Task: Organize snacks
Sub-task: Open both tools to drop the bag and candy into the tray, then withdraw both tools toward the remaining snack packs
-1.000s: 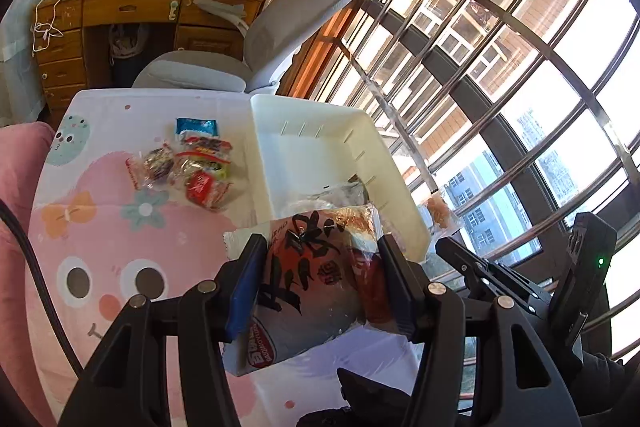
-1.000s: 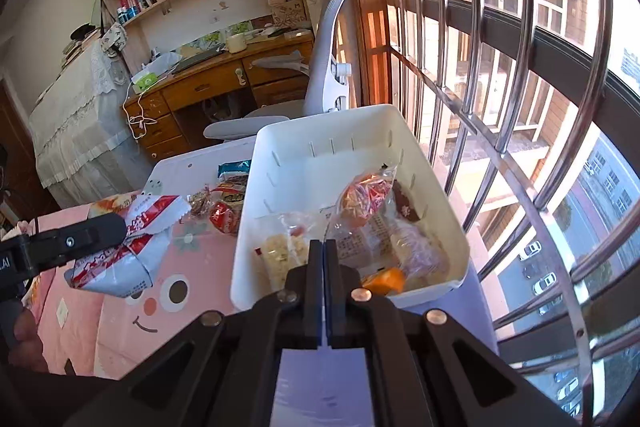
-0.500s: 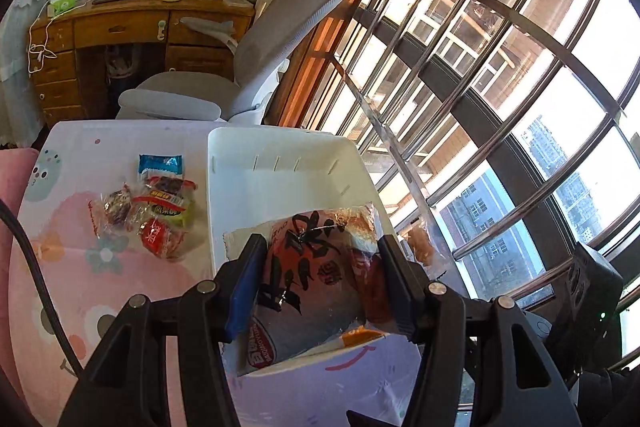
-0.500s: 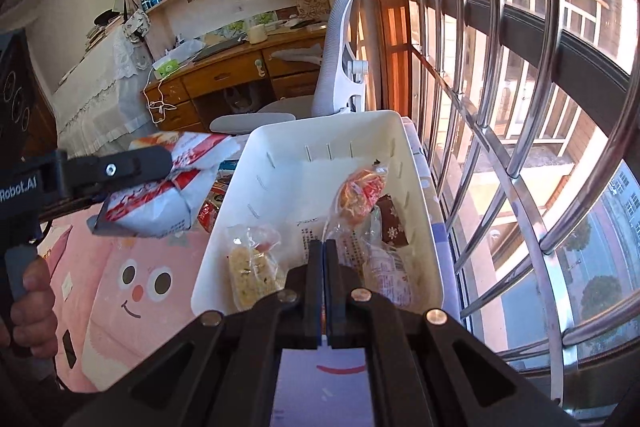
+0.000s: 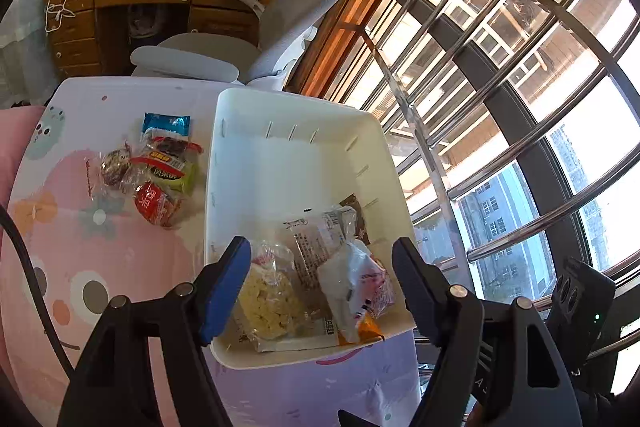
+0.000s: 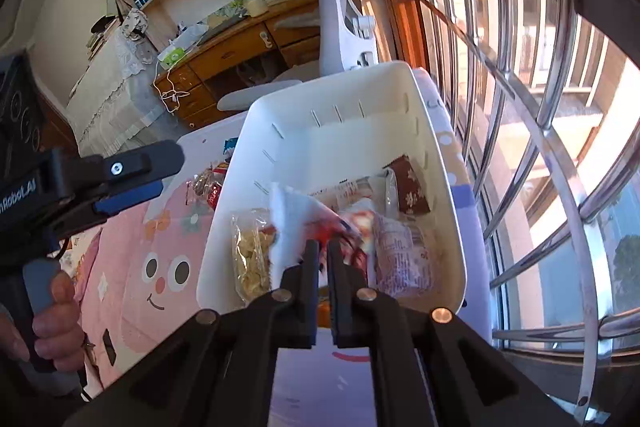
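A: Bedroom corner by the barred window — pink cartoon cloth over the table, white bin at the window edge, desk and office chair behind.

B: Where are the snacks?

A: Split. Several packets already in the near end of the bin — a puffed-rice bag, a clear wrapper with print, a white-and-red bag lying loose on top. A loose pile is out on the cloth, just beside the bin's left wall: blue packet, red one, green-labelled one, a dark round one.

B: Grippers?

A: Left gripper hovers above the bin's near end, jaws opening, pads clear of everything — the white-and-red bag sits below the gap, not pinched. Right gripper is over the same end of the bin, fingers almost together, nothing visibly clamped between them.

B: So what does the next move turn on?

A: My guess: fetching from the pile. It lies left and farther up the table from the left gripper, on the far side of the bin wall. The pile runs roughly along that wall. The left hand is nearer; the right would have to cross the whole bin.
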`<action>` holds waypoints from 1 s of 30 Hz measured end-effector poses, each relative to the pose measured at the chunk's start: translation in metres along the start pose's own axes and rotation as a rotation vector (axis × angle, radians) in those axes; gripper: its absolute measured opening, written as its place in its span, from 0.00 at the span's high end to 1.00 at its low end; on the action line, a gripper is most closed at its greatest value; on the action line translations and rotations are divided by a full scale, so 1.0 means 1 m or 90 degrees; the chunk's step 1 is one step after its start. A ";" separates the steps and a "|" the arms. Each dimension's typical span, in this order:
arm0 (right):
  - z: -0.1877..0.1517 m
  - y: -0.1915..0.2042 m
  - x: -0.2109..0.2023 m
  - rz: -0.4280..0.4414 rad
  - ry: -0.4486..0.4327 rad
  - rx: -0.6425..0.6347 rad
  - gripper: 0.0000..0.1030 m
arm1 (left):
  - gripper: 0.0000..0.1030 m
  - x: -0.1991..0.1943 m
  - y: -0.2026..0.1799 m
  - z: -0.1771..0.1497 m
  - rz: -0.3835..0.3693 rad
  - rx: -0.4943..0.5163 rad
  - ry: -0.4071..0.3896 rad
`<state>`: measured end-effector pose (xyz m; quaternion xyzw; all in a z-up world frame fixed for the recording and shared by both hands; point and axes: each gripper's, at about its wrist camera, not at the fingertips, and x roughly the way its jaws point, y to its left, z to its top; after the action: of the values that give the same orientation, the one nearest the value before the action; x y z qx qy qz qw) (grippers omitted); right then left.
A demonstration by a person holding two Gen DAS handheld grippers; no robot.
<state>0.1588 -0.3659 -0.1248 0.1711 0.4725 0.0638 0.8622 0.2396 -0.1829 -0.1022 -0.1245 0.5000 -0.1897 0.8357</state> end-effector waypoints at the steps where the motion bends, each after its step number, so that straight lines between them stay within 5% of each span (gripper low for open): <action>1: 0.000 -0.002 0.002 0.003 0.007 0.007 0.93 | 0.30 0.000 0.003 -0.002 0.003 -0.006 0.001; 19: -0.016 0.010 0.022 0.040 0.120 0.075 0.68 | 0.30 -0.039 0.082 -0.063 0.078 -0.083 0.010; 30: -0.036 0.052 0.032 0.050 0.156 0.097 0.58 | 0.30 -0.078 0.127 -0.088 0.112 -0.083 -0.012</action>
<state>0.1491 -0.2997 -0.1497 0.2455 0.5706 0.0814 0.7794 0.1531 -0.0357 -0.1321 -0.1361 0.5124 -0.0817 0.8440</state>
